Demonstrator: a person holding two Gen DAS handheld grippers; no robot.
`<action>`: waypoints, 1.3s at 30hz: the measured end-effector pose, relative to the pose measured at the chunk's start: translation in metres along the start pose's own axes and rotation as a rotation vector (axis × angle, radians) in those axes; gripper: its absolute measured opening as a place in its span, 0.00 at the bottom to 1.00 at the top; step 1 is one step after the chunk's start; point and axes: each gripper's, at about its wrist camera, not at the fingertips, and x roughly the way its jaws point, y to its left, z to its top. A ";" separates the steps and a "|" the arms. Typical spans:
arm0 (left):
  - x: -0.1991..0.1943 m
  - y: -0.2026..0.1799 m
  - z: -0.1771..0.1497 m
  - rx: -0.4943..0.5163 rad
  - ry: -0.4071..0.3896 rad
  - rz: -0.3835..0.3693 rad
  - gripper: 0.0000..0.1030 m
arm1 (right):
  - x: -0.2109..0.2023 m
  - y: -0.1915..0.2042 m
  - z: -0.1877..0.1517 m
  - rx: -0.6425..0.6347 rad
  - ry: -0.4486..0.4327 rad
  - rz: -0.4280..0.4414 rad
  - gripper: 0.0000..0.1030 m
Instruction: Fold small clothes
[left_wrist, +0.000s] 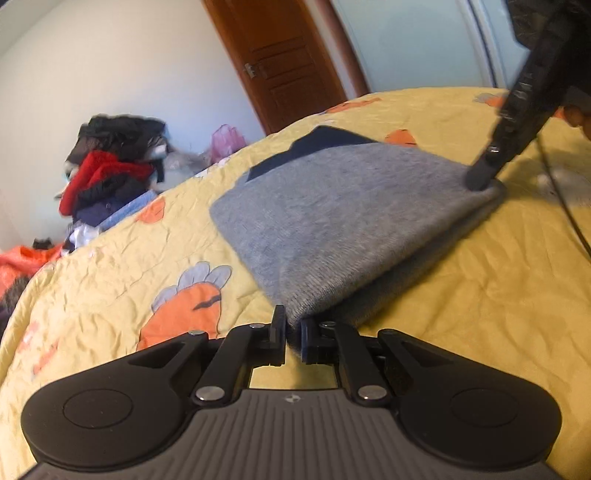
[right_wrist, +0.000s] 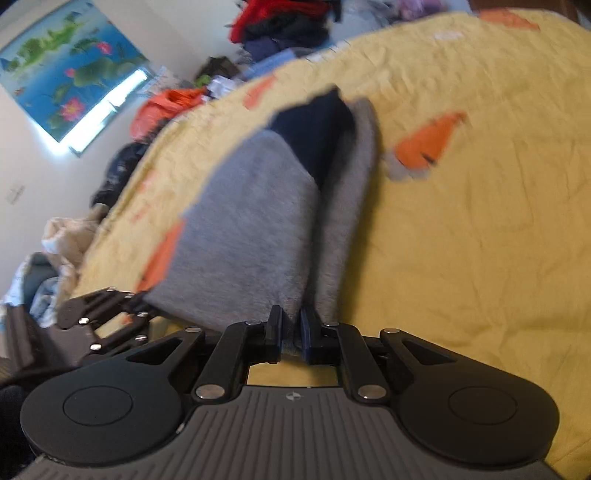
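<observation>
On yellow bedspread (left_wrist: 461, 302), both grippers' jaws pinch corners of the grey garment (left_wrist: 332, 221).

Left gripper (left_wrist: 293, 332): pinching the grey garment (left_wrist: 332, 206) corner, jaws nearly together.
Right gripper (right_wrist: 291, 334): clamping another corner, apparently tilting downward; view blurred.

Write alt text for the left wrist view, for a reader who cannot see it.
The left gripper is shut on the near corner of a grey garment lying on a yellow quilt with orange carrot prints. The right gripper pinches the garment's far right corner. Behind are a clothes pile and a brown door.
</observation>
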 end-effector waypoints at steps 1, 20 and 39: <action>-0.005 0.003 0.001 -0.006 -0.016 -0.008 0.09 | -0.003 -0.002 0.001 0.030 -0.008 0.023 0.20; 0.130 0.152 0.003 -1.154 0.120 -0.555 0.89 | 0.068 -0.035 0.108 0.155 -0.141 0.001 0.82; 0.119 0.213 0.009 -0.987 0.082 -0.396 0.26 | 0.127 0.049 0.112 0.090 -0.124 0.188 0.39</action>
